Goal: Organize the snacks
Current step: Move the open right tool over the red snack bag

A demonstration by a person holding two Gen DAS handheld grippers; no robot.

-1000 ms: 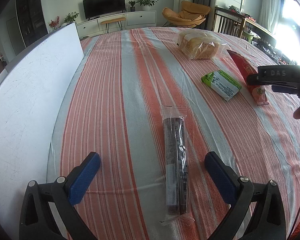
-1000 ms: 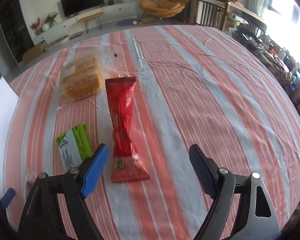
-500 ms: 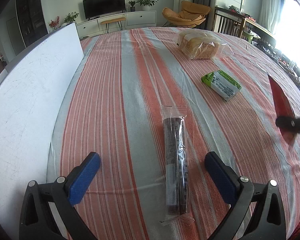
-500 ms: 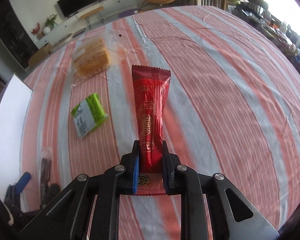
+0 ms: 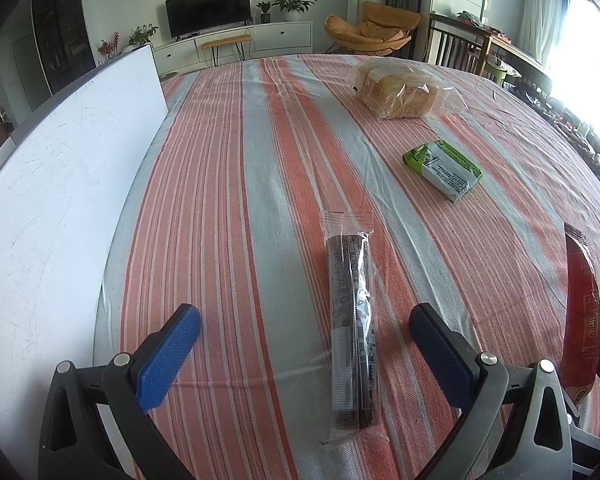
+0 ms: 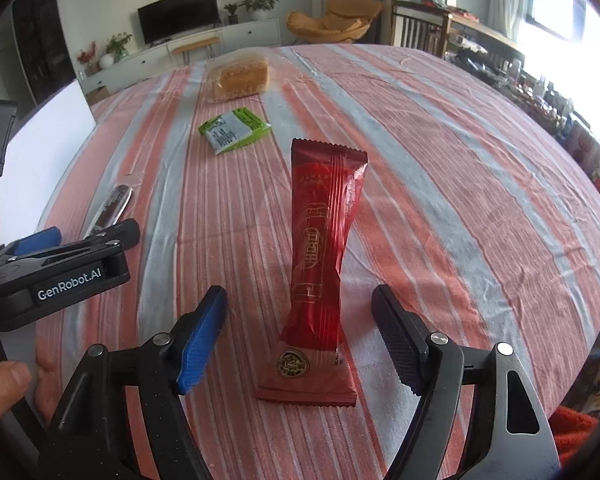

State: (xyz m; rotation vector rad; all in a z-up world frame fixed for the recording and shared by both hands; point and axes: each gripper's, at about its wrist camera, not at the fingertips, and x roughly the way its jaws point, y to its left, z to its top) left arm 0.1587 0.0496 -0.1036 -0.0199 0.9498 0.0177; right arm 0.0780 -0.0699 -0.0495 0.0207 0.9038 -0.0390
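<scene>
Table (image 5: 228, 152), cloth-covered, bearing four snacks. Long sleeve packet (image 5: 352, 332): lies lengthwise on the near part of the table, between the spread fingers of the left gripper (image 5: 304, 344), touching neither. Flat wrapped packet (image 5: 444, 168): farther back and to the right, well apart from the sleeve packet. Bagged bread (image 5: 396, 88): behind the flat packet, toward the far edge. Tall pouch (image 6: 320, 256): at the right of the sleeve packet, between the opening jaws of the right gripper (image 6: 300, 332), clear of both pads, its near end on the cloth. Upright board (image 5: 52, 200): along the table's left edge. Left gripper sits left of the right gripper.
</scene>
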